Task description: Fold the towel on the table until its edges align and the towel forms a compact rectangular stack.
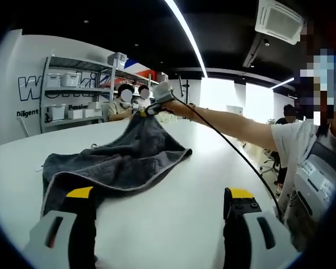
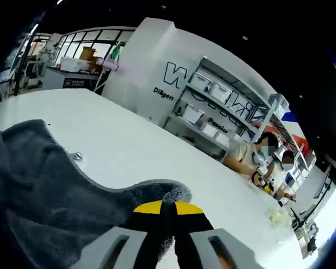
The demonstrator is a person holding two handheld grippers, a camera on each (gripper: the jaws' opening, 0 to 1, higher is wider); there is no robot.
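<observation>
A dark grey towel [image 1: 117,162] lies crumpled on the white table [image 1: 185,224]. Its far corner is lifted into a peak by my right gripper [image 1: 157,101], held out on a person's arm [image 1: 235,126]. In the right gripper view the yellow-tipped jaws of that gripper [image 2: 168,208] are pressed together on the towel's edge, and the towel [image 2: 45,196] hangs away to the left. My left gripper [image 1: 159,193] stands open low over the table, jaws wide apart. Its left jaw overlaps the towel's near corner and its right jaw is over bare table.
A black cable [image 1: 235,151] runs from the right gripper back along the arm. Metal shelves with white bins [image 1: 73,92] stand against the wall. People sit at the table's far end [image 2: 257,157]. Bare table [image 2: 129,140] spreads beyond the towel.
</observation>
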